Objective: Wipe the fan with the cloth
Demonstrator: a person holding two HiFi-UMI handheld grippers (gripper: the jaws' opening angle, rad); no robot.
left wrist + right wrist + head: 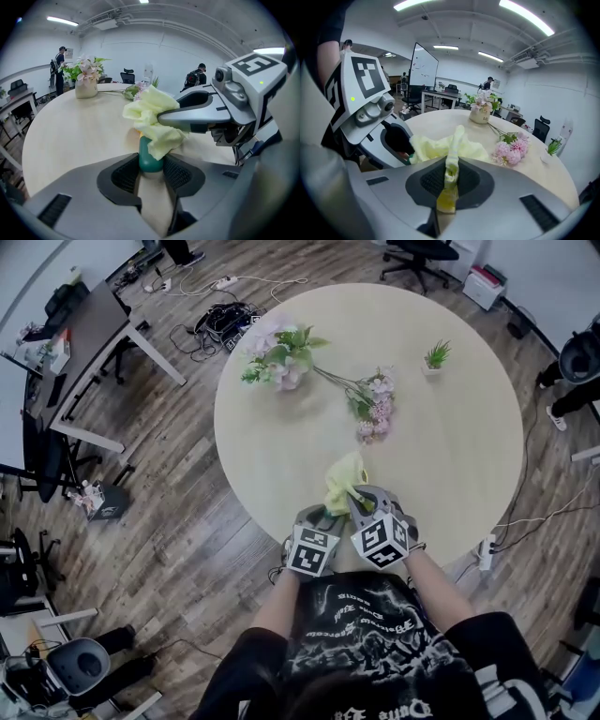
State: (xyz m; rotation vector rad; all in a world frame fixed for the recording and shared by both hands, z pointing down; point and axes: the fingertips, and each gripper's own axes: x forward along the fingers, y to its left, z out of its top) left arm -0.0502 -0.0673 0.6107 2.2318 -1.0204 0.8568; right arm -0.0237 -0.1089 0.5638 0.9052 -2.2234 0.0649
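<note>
A pale yellow cloth (344, 486) lies bunched near the front edge of the round table (450, 456). My right gripper (362, 502) is shut on a fold of this cloth (451, 154), which runs up between its jaws. My left gripper (151, 165) is shut on the fan's teal handle (150, 158), held upright. The cloth (151, 116) drapes over the top of the handle and hides the rest of the fan. In the left gripper view, the right gripper's fingers (197, 116) press into the cloth from the right. The left gripper (389, 140) shows close at the left of the right gripper view.
A vase of flowers (281, 357) stands at the table's far left. A long pink flower sprig (373, 407) lies mid-table and a small potted plant (436, 356) stands at the far right. Desks, office chairs and floor cables (220, 320) surround the table.
</note>
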